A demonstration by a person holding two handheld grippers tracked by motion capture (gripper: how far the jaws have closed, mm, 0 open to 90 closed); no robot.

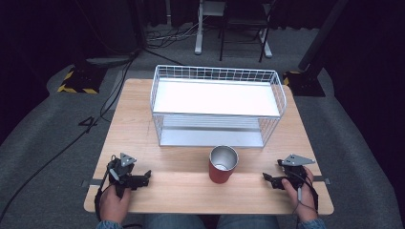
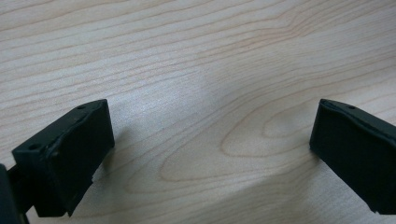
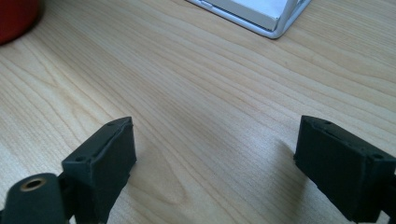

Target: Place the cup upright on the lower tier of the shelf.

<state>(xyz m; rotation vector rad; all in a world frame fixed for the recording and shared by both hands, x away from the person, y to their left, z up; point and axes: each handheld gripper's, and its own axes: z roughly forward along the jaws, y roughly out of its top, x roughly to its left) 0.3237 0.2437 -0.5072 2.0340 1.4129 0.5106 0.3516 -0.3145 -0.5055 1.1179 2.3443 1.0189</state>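
- High view: red metal cup with a bare steel inside (image 1: 223, 164) stands upright on the light wood bench (image 1: 191, 188), near the front edge, about midway between the two grippers and just ahead of the line joining them.
- Cup is just in front of the white wire basket rack with a white shelf on top (image 1: 217, 105), close to its lower tier but apart from it.
- Left gripper (image 1: 143, 177) rests on the bench well to the cup's left, pointing inward; jaws spread wide, nothing between them. Left gripper view has bare wood grain between the jaws.
- Right gripper (image 1: 268, 179) rests on the bench to the cup's right, also pointing inward; jaws spread wide, holding nothing.
- Right gripper view: red cup wall (image 3: 16, 18) at the top left corner, well off the jaw line; rack corner (image 3: 275, 23) at the top.
- Step, as I read it: start pose, approach not begun. Neither gripper touches the cup.
- Likely job: lift the cup and place it on or in the rack.
- Next move calls for: pick one gripper, the right looks a bit nearer, swing it toward the cup, keep the jaws wide enough to straddle the wall or the body, close only once centred.
- Risk: smooth tapered metal, could slip or tip if nudged before the grasp.
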